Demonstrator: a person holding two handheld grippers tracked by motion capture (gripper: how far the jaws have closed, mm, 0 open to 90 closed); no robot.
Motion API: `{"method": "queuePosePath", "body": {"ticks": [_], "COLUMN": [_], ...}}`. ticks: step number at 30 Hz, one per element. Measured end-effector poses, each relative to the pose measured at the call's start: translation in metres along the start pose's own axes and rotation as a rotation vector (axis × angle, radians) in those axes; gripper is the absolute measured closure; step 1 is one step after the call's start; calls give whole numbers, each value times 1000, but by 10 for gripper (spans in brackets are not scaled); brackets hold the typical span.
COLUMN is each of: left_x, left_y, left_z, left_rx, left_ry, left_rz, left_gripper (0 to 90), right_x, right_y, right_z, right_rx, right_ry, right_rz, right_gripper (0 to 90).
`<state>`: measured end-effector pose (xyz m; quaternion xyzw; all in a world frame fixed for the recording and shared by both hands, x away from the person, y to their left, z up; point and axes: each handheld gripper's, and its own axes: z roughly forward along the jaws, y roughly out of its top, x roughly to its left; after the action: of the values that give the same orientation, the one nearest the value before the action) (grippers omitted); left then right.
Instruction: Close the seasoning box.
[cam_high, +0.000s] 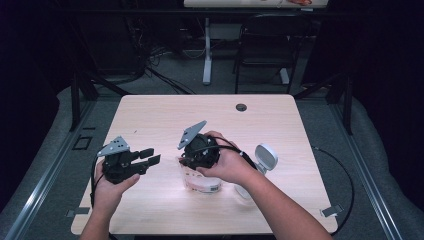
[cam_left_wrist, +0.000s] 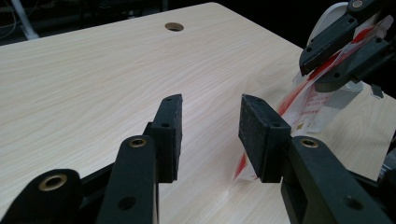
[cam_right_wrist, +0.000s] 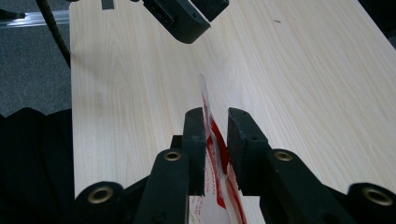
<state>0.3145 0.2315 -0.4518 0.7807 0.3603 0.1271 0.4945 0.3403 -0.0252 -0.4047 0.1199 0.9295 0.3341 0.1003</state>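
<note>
A clear plastic bag (cam_high: 202, 183) with white and red print lies on the table under my right hand. In the right gripper view the bag's upper edge (cam_right_wrist: 205, 100) stands up between the two pads of my right gripper (cam_right_wrist: 215, 114). The film lies against one pad, and a narrow gap shows beside the other. In the left gripper view the bag (cam_left_wrist: 306, 109) rises from the table into the right gripper (cam_left_wrist: 343, 46). My left gripper (cam_high: 152, 156) hovers at the table's left, open and holding nothing (cam_left_wrist: 210, 105), pointing toward the bag.
A white rounded object (cam_high: 265, 158) stands on the table just right of my right hand. A cable hole (cam_high: 241, 107) sits near the far edge. Bare wood table (cam_high: 165, 115) stretches behind both grippers. A dark chair (cam_high: 267, 40) stands beyond the table.
</note>
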Motion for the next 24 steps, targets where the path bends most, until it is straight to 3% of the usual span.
{"method": "queuePosePath", "body": {"ticks": [8,16,24], "left_x": [0,0,-1], "left_y": [-1,-2,-3], "left_z": [0,-1,1], "left_rx": [4,6,14], "left_ry": [2,-3,-16], "left_rz": [-2,-3,0], "left_gripper": [600,600,590], "right_x": [-1,-1,-1], "right_y": [2,4,3], "right_z": [2,2,-1], "right_rx": [17,42,50], "right_ry": [8,9,10], "right_rz": [5,-22,-54], "right_gripper": [799,886,900]}}
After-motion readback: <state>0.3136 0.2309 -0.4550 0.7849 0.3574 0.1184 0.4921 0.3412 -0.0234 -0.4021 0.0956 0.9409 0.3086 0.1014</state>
